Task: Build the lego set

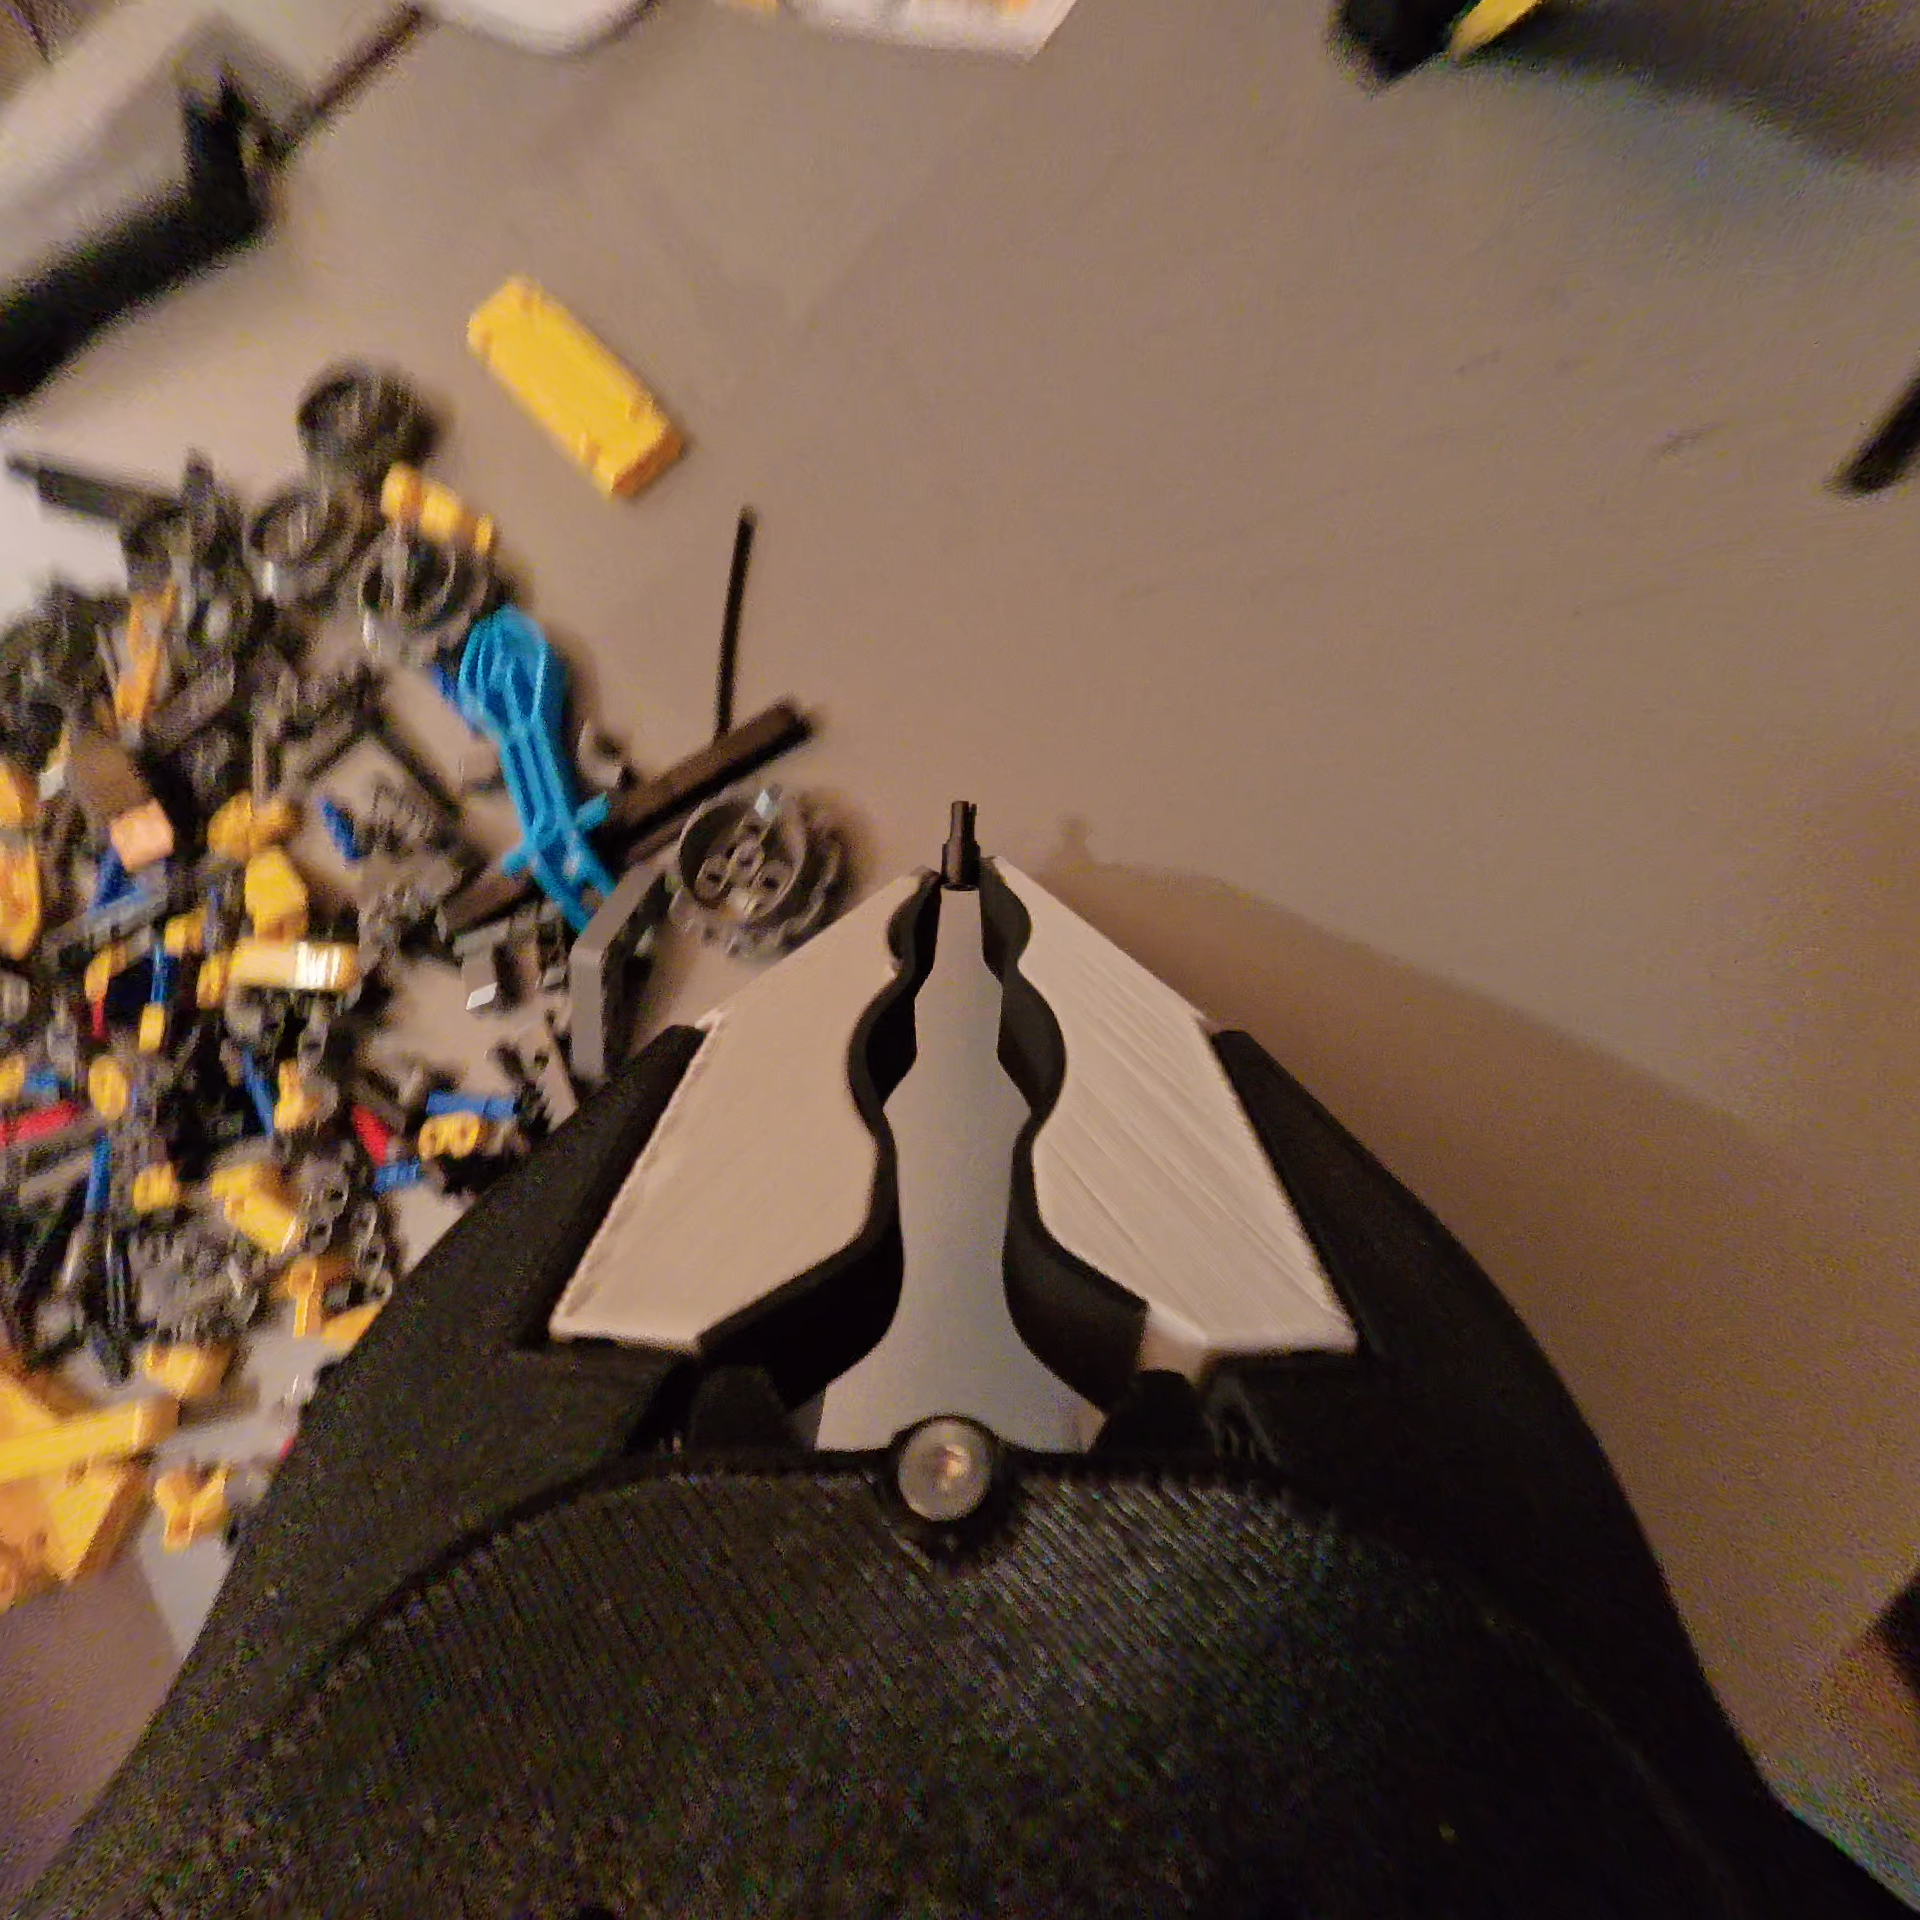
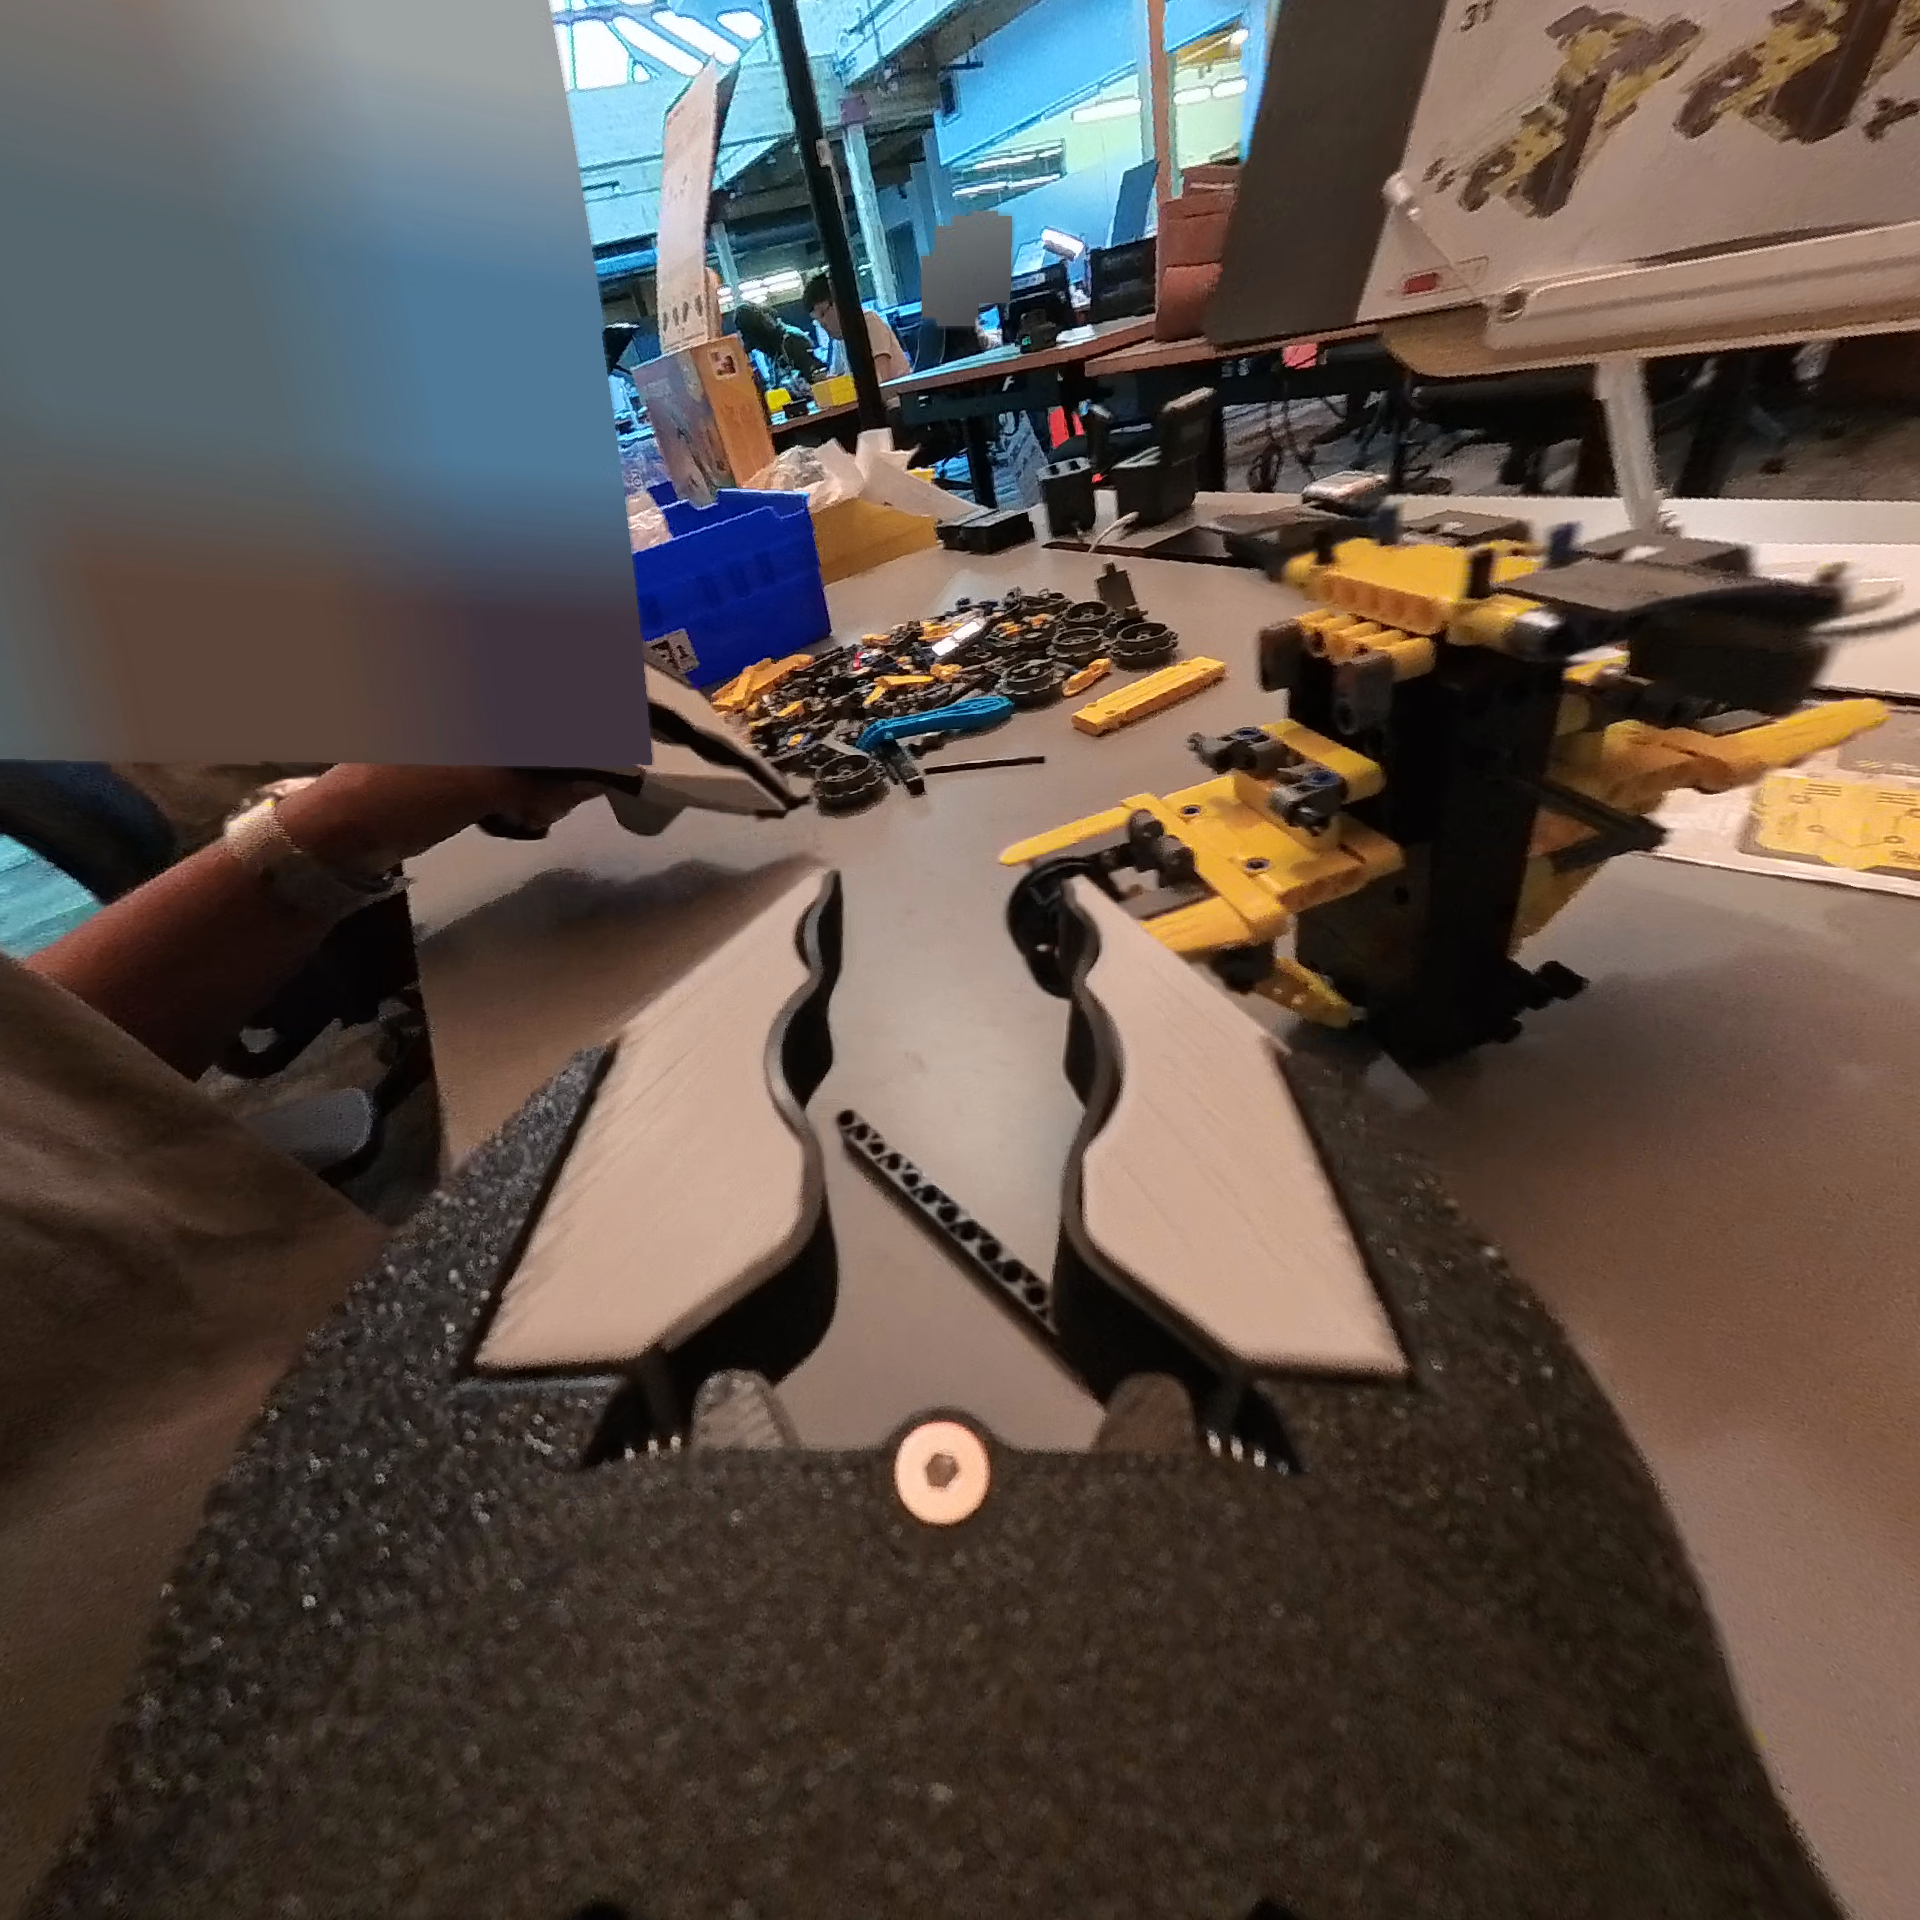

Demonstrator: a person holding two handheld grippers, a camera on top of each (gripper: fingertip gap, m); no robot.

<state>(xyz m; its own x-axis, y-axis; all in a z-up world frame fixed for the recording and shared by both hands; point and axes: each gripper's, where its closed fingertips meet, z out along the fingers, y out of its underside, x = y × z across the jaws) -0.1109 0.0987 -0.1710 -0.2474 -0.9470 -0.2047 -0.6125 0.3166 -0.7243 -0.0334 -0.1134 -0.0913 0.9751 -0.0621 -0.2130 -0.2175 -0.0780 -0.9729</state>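
Observation:
My left gripper (image 1: 958,879) is shut on a small black pin (image 1: 959,844), which sticks out past its fingertips above the grey table (image 1: 1247,520). It hovers just right of a heap of black, yellow and blue building parts (image 1: 208,883). In the right wrist view the left gripper (image 2: 774,800) shows at the heap's near edge. My right gripper (image 2: 951,904) is open with nothing between its fingers. It is just left of a yellow and black built model (image 2: 1403,810). A black holed beam (image 2: 945,1210) lies on the table under its jaws.
A grey wheel (image 1: 753,868), a blue part (image 1: 525,748), a thin black rod (image 1: 732,618) and a yellow panel (image 1: 571,384) lie at the heap's edge. A blue bin (image 2: 727,587), boxes and a stand with a printed sheet (image 2: 1662,145) stand at the back. A person's arm (image 2: 208,904) is at left. The left gripper's tips are roughly 25 cm from the right gripper's.

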